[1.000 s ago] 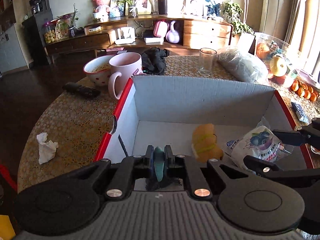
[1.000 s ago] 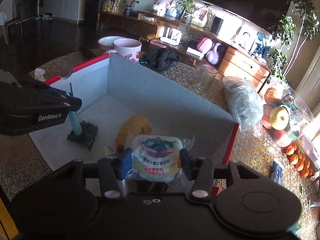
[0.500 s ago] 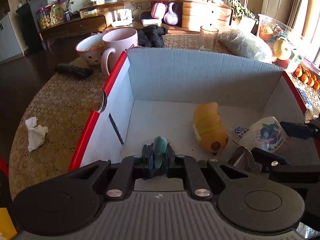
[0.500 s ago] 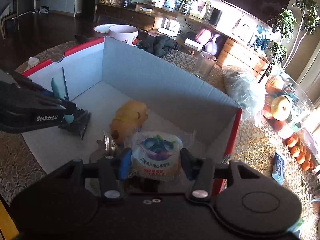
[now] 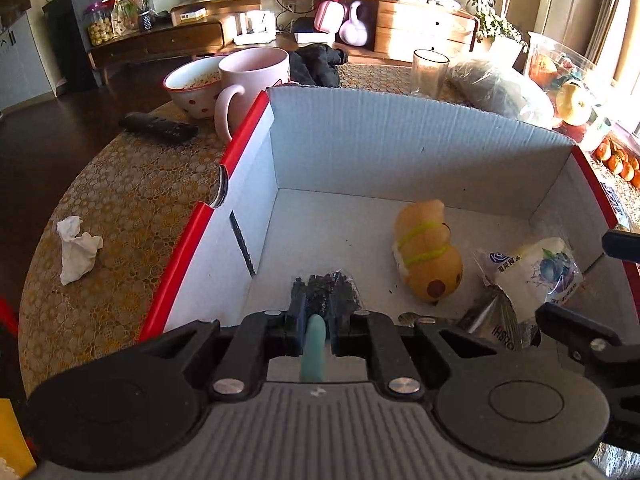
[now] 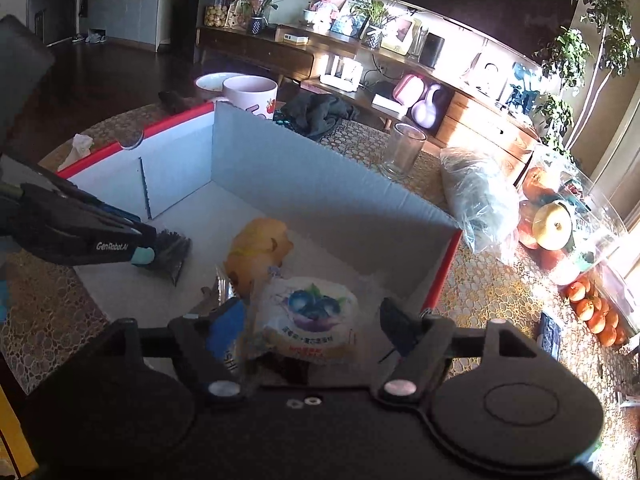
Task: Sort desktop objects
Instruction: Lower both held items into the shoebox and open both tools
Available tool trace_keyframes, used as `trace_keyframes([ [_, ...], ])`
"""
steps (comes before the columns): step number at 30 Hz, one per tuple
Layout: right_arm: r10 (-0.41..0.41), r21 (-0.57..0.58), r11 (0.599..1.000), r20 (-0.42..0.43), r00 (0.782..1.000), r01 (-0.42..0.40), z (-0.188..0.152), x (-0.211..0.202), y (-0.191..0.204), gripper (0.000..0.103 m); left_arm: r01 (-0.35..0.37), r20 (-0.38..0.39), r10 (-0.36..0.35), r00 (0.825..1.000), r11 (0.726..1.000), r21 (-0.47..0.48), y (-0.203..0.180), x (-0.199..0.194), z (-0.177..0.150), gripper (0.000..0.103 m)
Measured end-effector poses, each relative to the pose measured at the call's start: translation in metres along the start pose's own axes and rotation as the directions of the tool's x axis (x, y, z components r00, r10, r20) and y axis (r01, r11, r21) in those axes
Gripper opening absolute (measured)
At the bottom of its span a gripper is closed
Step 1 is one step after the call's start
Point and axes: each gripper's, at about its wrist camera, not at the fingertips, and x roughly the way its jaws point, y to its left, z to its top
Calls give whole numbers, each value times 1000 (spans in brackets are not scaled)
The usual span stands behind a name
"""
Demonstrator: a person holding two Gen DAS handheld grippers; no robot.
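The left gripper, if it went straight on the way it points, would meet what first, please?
Probably the white cardboard box floor: the left gripper, shut on the teal-handled black brush, already has the bristles at or near it; depth is unclear.

The box [image 5: 400,152] is matt corrugated cardboard, pale grey inside with glossy red edges. A rough, lace-patterned cloth [image 5: 132,200] covers the table. The snack packet [image 6: 308,320] is shiny, crinkled plastic film. The brush [image 5: 314,344] has a smooth teal plastic handle and coarse black bristles. The mug [image 5: 252,80] looks like glossy pink ceramic, the tumbler [image 5: 428,72] clear glass. The tissue [image 5: 76,248] is crumpled white paper.
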Motion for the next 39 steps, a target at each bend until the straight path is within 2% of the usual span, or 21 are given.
trace_keyframes([
  [4,4,4,1000,18,1000,-4,-3,-12,-4,77,1,-2,-1,1000,1000,-10,-1,-3,-1,20],
  [7,12,18,1000,35,999,-13,-6,-24,-8,78,2,10,-2,1000,1000,-5,-5,-8,-2,43],
  [8,14,25,1000,41,999,-15,-7,-28,-10,78,7,18,-7,1000,1000,-4,-6,-10,-2,57],
  [9,16,32,999,48,999,-18,-8,-31,-12,78,11,27,-11,1000,1000,-5,-7,-13,-3,60],
  [17,28,80,996,93,995,-35,-13,-59,-24,82,14,44,-13,999,1000,-19,-12,-26,-5,61],
  [28,31,116,992,139,990,-47,-29,-96,-38,84,23,76,-22,997,1000,-19,-20,-50,-14,71],
  [33,22,136,990,156,988,-44,-38,-111,-46,86,31,97,-29,995,999,-13,-28,-63,-19,80],
  [39,13,157,987,183,983,-42,-46,-128,-53,89,34,116,-34,993,999,3,-37,-76,-23,85],
])
